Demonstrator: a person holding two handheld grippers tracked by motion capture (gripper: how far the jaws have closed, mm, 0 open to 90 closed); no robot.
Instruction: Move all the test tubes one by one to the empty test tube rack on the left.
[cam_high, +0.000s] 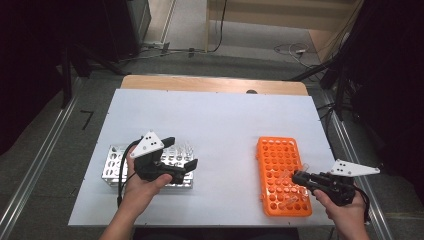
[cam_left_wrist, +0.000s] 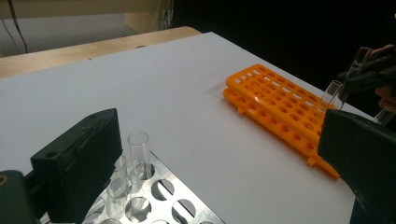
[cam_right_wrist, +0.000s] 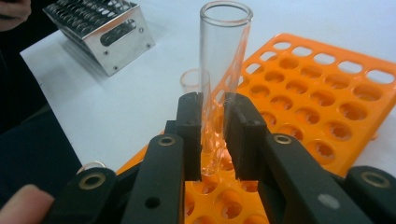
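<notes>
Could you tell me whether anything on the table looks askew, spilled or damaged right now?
Nothing stands out: the orange rack and metal rack sit flat, nothing is spilled, and the glass tube clamped in the right gripper looks intact.

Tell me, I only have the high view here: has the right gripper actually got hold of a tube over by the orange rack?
Observer: Yes. The right gripper is shut on a clear tube, held upright over the orange rack.
Operator: Are there more tubes in that rack?
Observer: At least one: a second tube stands in a hole just behind the held one.
Operator: And the left gripper?
Observer: Its jaws are open over the metal rack, and a standing tube in that rack is close beside one jaw, not gripped.
</notes>
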